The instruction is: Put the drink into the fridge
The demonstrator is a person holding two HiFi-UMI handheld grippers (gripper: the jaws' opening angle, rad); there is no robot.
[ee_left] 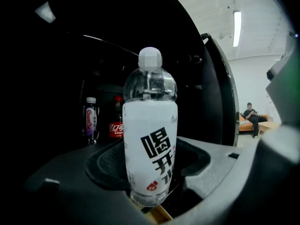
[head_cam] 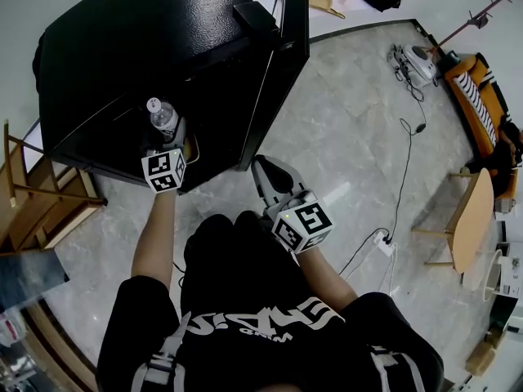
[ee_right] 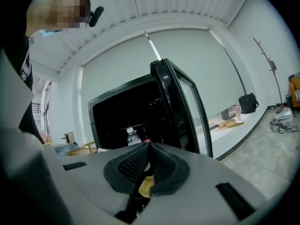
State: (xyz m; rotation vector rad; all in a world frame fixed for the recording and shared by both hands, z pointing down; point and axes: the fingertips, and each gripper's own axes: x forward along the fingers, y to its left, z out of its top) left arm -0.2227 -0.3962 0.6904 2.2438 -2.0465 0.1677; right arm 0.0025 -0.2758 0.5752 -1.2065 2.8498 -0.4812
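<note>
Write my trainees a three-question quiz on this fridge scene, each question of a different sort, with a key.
1. True or false: the fridge door is shut.
2. Which holds the water bottle? A the left gripper; B the right gripper; C neither.
3. Fill in: deep inside the fridge stand a purple-labelled bottle and a ___ bottle.

Key
1. False: it stands open.
2. A: the left gripper's jaws clamp the bottle; the right gripper is shut and empty.
3. Cola: the cola bottle has a red label.
</note>
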